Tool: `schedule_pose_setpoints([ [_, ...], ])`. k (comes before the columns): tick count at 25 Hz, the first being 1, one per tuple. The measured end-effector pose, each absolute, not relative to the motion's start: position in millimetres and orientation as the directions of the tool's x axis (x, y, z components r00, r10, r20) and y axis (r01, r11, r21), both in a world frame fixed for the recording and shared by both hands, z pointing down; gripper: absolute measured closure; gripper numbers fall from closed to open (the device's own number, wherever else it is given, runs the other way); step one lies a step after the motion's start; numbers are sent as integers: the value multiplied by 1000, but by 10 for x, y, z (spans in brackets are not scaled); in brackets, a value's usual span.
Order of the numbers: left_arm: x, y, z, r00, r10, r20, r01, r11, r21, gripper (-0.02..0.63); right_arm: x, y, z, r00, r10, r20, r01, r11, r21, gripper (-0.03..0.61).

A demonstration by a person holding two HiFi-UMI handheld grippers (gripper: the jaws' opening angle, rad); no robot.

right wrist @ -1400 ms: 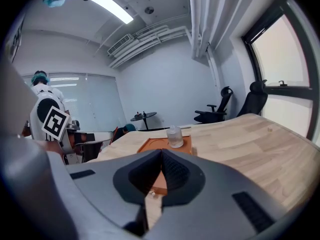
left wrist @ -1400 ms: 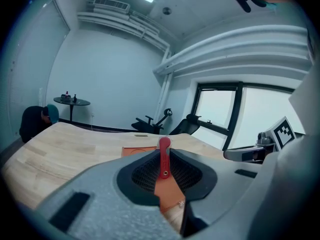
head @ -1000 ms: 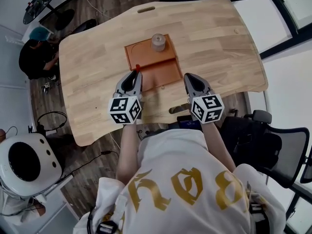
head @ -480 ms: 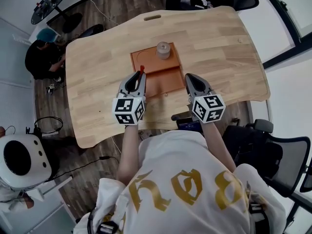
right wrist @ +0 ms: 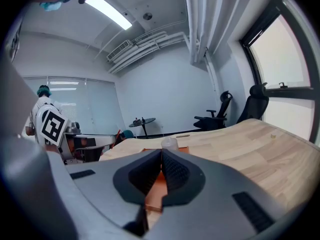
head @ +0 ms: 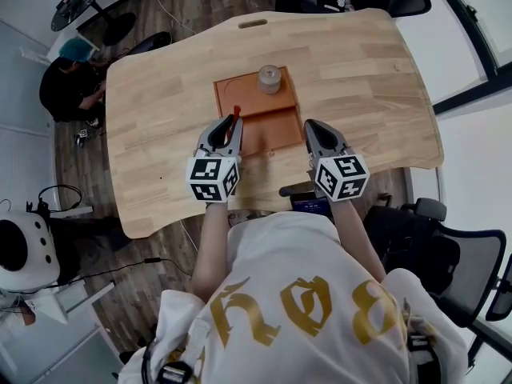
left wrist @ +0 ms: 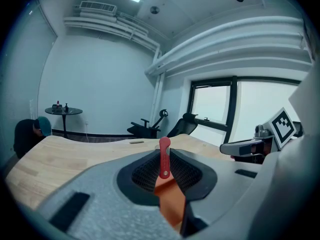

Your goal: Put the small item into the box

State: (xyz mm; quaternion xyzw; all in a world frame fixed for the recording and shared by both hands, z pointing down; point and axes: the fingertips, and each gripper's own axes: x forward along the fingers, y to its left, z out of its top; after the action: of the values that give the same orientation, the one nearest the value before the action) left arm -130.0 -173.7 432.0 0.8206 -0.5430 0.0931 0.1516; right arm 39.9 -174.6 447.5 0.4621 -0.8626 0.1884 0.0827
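- I hold the left gripper (head: 230, 126) at the near left part of the orange box (head: 272, 133). Its marker cube faces up towards the head camera.
- Left jaws: clenched on the small red item (left wrist: 163, 160). The item is a thin strip with a rounded top end. It stands upright between the ribbed pads and sticks out beyond them.
- Item position: in the head view its red tip (head: 235, 112) shows over the left edge of the box, close to the ridge that splits the box into a far and a near section. It is in the gripper, not lying in the box. I cannot tell how high it is above the box.
- In the left gripper view, the orange surface of the box shows below the jaws.
- I hold the right gripper (head: 311, 131) just beside the right edge of the box, level with the near section.
- Right jaws: pressed together, pad against pad, with nothing between them.
- A small pale jar (head: 269, 78) with a lid stands in the far section of the box, near its far right corner. It is well apart from both grippers.
- The box lies near the middle of the wooden table (head: 360, 70).
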Motion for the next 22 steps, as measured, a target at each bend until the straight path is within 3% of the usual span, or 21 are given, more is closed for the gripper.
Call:
schedule_pose_setpoints([
  [22, -1139, -1843, 4925, 411, -805, 428, -911, -367, 186, 554, 434, -1920, 4965, -573, -710, 410, -819, 509, -264, 566],
])
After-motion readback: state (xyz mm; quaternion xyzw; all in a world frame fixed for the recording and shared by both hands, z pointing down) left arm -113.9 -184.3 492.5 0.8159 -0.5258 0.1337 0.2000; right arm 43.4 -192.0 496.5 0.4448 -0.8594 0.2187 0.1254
